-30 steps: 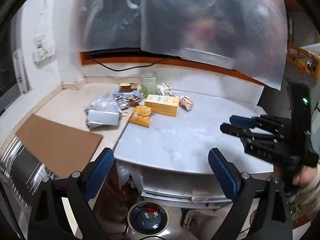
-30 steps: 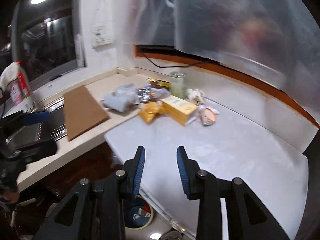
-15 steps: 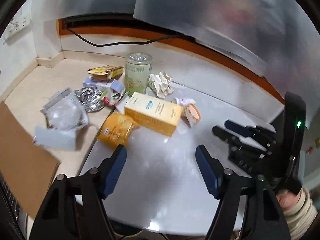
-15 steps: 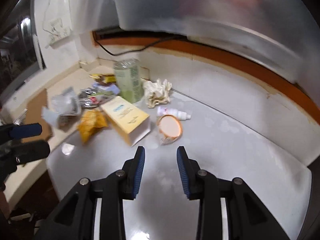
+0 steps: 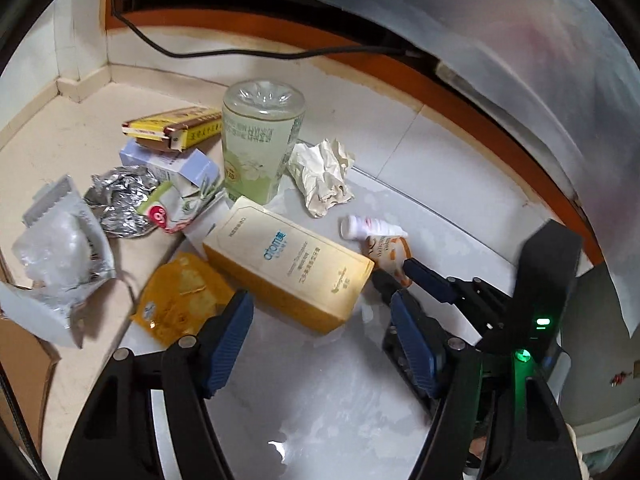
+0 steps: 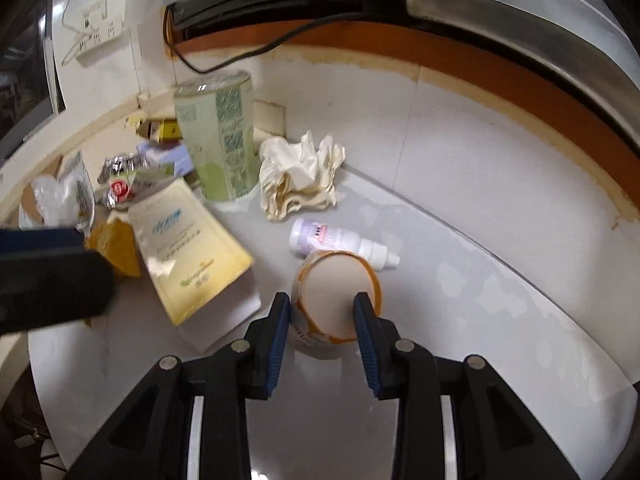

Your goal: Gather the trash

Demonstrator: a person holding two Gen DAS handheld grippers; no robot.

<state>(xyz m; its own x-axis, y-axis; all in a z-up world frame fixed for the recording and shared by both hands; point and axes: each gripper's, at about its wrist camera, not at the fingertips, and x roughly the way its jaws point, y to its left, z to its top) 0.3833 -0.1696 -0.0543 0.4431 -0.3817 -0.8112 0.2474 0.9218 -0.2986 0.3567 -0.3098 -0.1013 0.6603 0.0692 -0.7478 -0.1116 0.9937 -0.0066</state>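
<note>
Trash lies heaped at the back left of the white table [image 6: 480,240]. Right tongs [image 6: 322,312]: spread apart, straddling a tipped paper cup [image 6: 338,300] with an orange rim, one finger on either side of its mouth; contact cannot be told. Small white bottle [image 6: 340,242]: on its side, just behind the cup. Crumpled tissue [image 6: 300,178]: behind the bottle, beside an upright clear green-labelled cup [image 6: 218,136]. Left tongs [image 5: 320,328]: released wide, hovering at the near end of a yellow carton [image 5: 288,264] lying flat. Orange packet [image 5: 180,296]: left of the carton. Crushed foil [image 5: 120,196], clear plastic bag [image 5: 60,248], small boxes [image 5: 172,128]: farther left.
</note>
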